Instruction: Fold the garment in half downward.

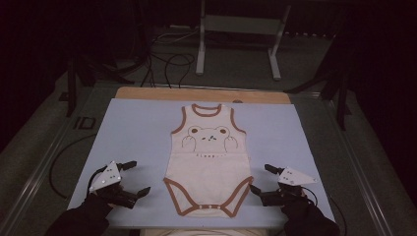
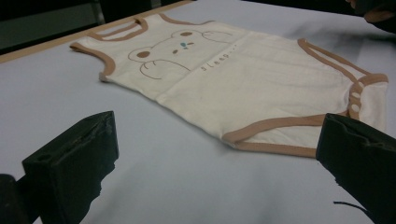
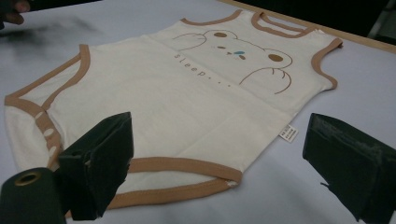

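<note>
— At the middle of the pale blue surface (image 1: pixel 128 132), what lies there?

— A cream baby bodysuit (image 1: pixel 209 162) with brown trim, spread flat and face up. Its neck opening points to the far edge, its snap crotch to the near edge. A bear face (image 1: pixel 209 133) is printed on the chest, with the word "sleep" in small letters just under it.

— And beside the bodysuit?

— The left hand-held gripper (image 1: pixel 134 178) sits to the left of the bodysuit's lower half, apart from the cloth, with a strip of bare surface between. Its jaws are spread wide and nothing is between them. In the left gripper view both jaws frame the near leg opening (image 2: pixel 275 135) without touching it.

— The other one?

— The right hand-held gripper (image 1: pixel 261 179) is just beside the bodysuit's right leg opening, much closer than the left one. Its jaws are released too, wide apart, holding nothing. In the right gripper view a small white label (image 3: pixel 289 133) sticks out from the bodysuit's side seam, between the two jaws.

— Anything beyond the bodysuit?

— A wooden strip (image 1: pixel 147 93) shows past the far edge of the surface, then a grey metal stand (image 1: pixel 238 29) and dark cables (image 1: pixel 167 64) on the floor.
</note>
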Demonstrator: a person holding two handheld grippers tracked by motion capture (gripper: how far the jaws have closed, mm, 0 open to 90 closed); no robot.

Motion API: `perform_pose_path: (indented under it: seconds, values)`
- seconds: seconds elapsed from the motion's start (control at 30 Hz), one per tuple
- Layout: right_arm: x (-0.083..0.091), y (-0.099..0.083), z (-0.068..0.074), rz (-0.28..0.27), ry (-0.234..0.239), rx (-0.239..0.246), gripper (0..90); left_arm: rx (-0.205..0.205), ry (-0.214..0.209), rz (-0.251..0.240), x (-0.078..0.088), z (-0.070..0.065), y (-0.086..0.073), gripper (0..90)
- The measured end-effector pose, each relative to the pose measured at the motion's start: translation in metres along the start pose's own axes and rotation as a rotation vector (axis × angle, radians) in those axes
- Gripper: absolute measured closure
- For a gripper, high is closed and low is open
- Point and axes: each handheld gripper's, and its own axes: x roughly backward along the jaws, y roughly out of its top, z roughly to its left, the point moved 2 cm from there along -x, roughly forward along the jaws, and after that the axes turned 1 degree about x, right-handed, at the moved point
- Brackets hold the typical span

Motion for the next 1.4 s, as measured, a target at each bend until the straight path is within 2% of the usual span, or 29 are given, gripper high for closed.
perform_pose_path:
  seconds: [0.23, 0.37, 0.5, 0.67, 0.8, 0.97, 1.1, 1.17, 1.37, 1.4]
  values:
    - [0.000, 0.004, 0.005, 0.001, 0.022, 0.003, 8.7, -0.011, -0.023, 0.001, -0.001, -0.003, 0.003, 0.0]
    - [-0.001, 0.006, 0.008, -0.001, 0.020, 0.003, 8.7, -0.015, -0.035, 0.011, -0.003, -0.004, 0.003, 0.0]
    - [-0.001, 0.008, 0.011, -0.005, 0.026, 0.013, 8.7, -0.019, -0.032, -0.008, -0.001, -0.005, 0.006, 0.0]
    - [-0.002, 0.010, 0.013, -0.023, 0.021, 0.002, 8.7, -0.025, -0.041, 0.009, -0.002, -0.008, 0.009, 0.0]
    - [-0.002, 0.012, 0.012, -0.031, 0.009, -0.006, 8.8, -0.044, -0.055, -0.002, -0.003, -0.013, 0.021, 0.0]
    - [0.001, 0.020, 0.012, -0.047, -0.002, -0.006, 8.7, -0.051, -0.069, 0.013, -0.004, -0.015, 0.027, 0.0]
    - [0.005, 0.026, 0.011, -0.053, -0.007, -0.017, 8.7, -0.039, -0.074, 0.008, -0.003, -0.015, 0.034, 0.0]
    - [0.006, 0.030, 0.010, -0.055, -0.010, -0.020, 8.7, -0.051, -0.078, 0.011, -0.003, -0.016, 0.039, 0.0]
    - [0.008, 0.041, 0.008, -0.046, -0.029, -0.003, 8.7, -0.067, -0.074, 0.017, -0.003, -0.013, 0.049, 0.0]
    - [0.008, 0.045, 0.006, -0.037, -0.036, 0.019, 8.8, -0.069, -0.074, 0.016, -0.004, -0.011, 0.052, 0.0]
